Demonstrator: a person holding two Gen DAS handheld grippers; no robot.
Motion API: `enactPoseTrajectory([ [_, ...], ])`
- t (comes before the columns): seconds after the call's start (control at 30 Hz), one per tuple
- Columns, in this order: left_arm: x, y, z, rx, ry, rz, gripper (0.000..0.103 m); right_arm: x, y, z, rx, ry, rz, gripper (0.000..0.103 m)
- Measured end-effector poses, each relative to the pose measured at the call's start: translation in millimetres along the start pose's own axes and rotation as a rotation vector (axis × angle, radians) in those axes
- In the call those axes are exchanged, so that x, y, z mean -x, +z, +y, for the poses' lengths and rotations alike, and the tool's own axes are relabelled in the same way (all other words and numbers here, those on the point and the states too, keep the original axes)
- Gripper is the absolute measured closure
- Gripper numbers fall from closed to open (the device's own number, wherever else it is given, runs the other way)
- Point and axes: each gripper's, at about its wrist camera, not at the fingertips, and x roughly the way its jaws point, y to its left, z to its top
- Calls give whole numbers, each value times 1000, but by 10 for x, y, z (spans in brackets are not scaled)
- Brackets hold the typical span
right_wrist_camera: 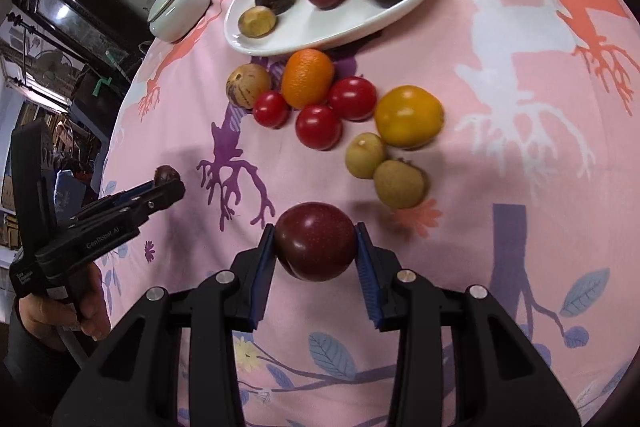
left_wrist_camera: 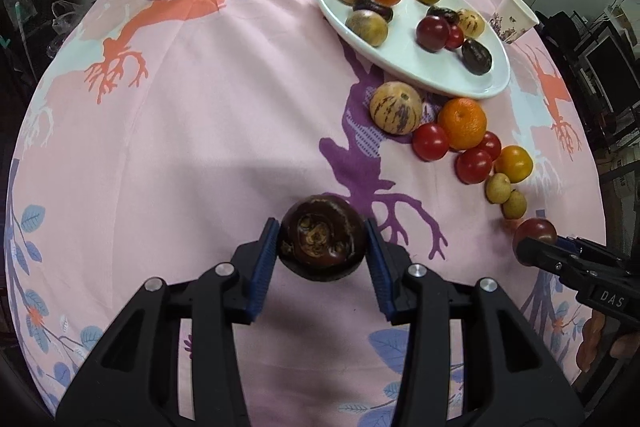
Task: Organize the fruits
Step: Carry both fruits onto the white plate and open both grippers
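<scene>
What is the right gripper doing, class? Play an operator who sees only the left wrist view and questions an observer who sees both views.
Operator: My left wrist view catches the right gripper only side-on at the edge. Is it gripping anything?
Observer: Yes. Its blue pads press both sides of a dark red plum.
Operator: Does that plum touch the small tan fruits beside it?
Observer: No. Pink tablecloth shows between the plum and the nearer tan fruit.
</scene>
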Motion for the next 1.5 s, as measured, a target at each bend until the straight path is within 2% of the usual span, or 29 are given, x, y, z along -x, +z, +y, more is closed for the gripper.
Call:
enactPoseTrajectory([
  [0.27,240,306,-190,-44,-23,-68,60,361,228,-65,-29,30,-103,64],
  [0.53,312,870,-401,-81,-50,-152,60,621,819,49,17,37,-234,64],
  [0.7,198,1205,-487,-81,-69,-166,60,635,1233,82,35,27,-285,64],
  [0.87,-24,1453,-527,-76,-73,-164,59,498,1553,42,27,11,-303,64],
  [1.03,-355,1699,-609,-88,-64,-148,59,206,1790,-23,11,-4,-285,64],
  [1.17,-610,1849,-659,-90,-43,-129,59,-80,1942,-60,0,-37,-252,64],
  [1.37,-892,2008,-714,-86,-18,-104,59,-283,2082,-186,-53,-64,-249,63],
  [1.4,-912,2030,-715,-80,-12,-107,57,-305,2101,-198,-62,-75,-249,62],
  [1.5,-910,2060,-690,-48,-18,-105,39,-323,2145,-238,-98,-72,-263,62],
])
